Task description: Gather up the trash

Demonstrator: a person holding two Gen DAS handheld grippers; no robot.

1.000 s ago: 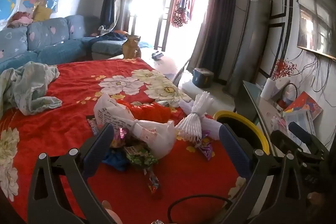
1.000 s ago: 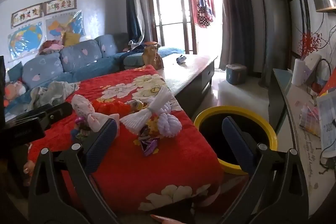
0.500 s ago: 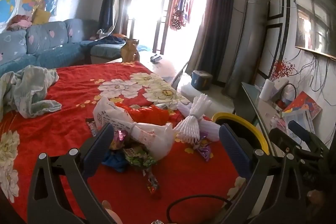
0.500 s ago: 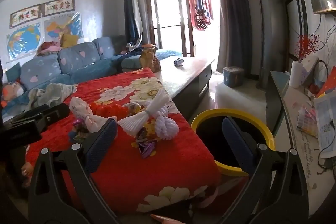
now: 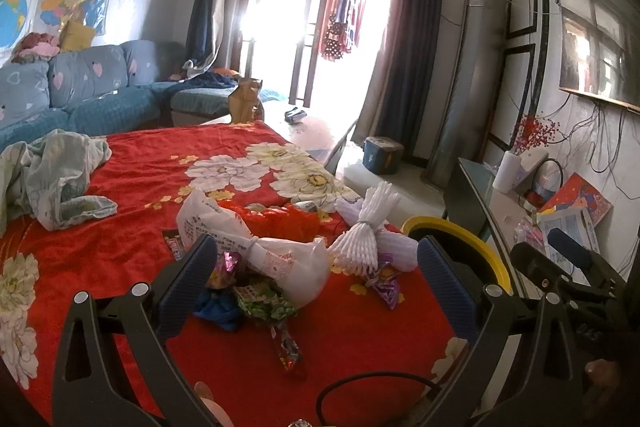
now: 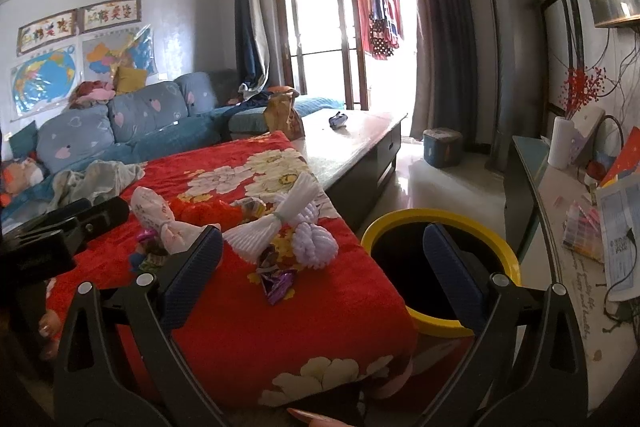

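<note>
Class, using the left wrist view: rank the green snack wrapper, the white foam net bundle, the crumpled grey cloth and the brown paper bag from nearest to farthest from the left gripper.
1. Green snack wrapper, just ahead of the left gripper, towards its left finger.
2. White foam net bundle, ahead, right of centre.
3. Crumpled grey cloth, far left on the red blanket.
4. Brown paper bag, beyond the blanket's far edge.

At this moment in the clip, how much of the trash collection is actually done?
Nothing looks collected yet: what shows of the yellow-rimmed bin is dark, with no trash visible. In hand: nothing; the left gripper and right gripper are both open and empty. Left to do: the white plastic bag, white foam netting, purple wrapper, green wrapper and the rest of the pile on the red blanket.
</note>
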